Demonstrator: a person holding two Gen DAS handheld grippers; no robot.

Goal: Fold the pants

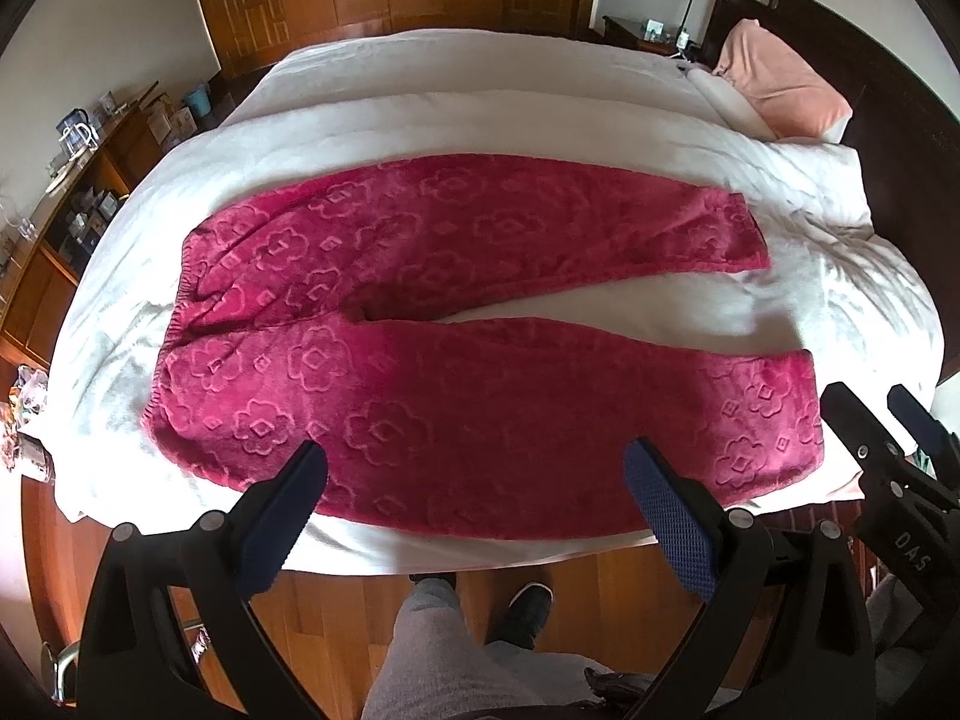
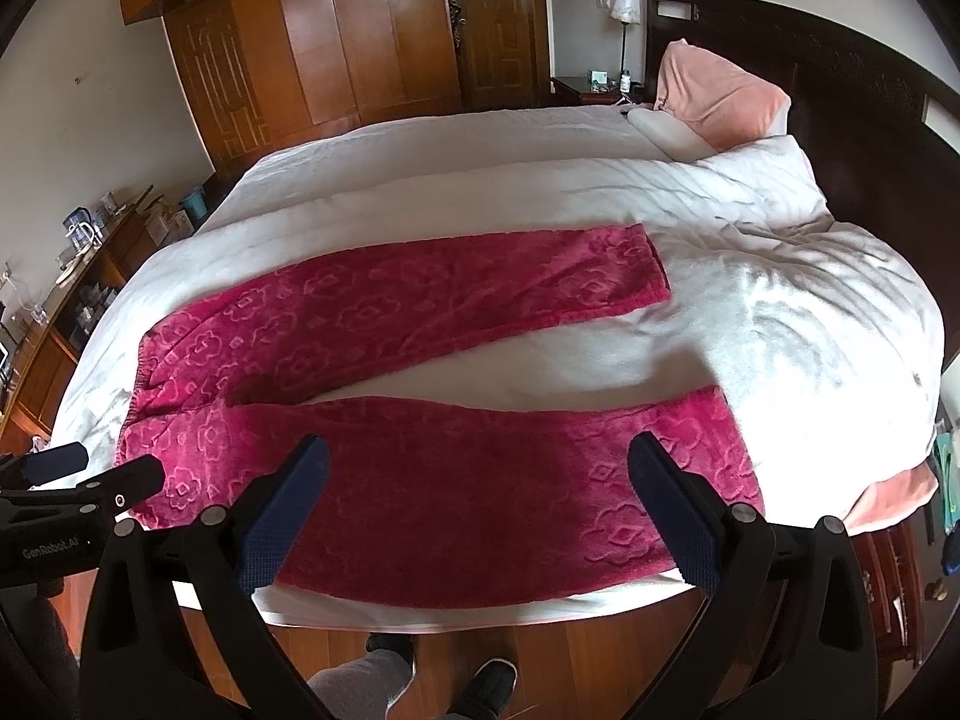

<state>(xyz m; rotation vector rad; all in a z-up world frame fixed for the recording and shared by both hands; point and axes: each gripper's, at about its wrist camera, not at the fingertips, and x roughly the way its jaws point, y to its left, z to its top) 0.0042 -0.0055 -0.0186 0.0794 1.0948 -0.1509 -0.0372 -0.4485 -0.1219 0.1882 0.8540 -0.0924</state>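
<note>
Pants (image 1: 456,324) flat on the bed (image 1: 420,120), legs spread apart.
Left gripper (image 1: 474,474) and right gripper (image 2: 480,474) hover above the near leg, both wide open, holding nothing.

Stuff on the side shelf (image 1: 78,180) is way too tiny to make out, and the person's legs (image 1: 432,648) get cropped off.

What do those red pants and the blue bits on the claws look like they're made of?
The red pants look like thick plush fleece: a soft, matte nap with flower shapes pressed into it. The blue pads inside the left claw seem to be rubber or a similar grippy plastic, judging by their fine dimpled texture, mounted on smooth black arms that are probably hard plastic. The right claw has the same pads.
</note>
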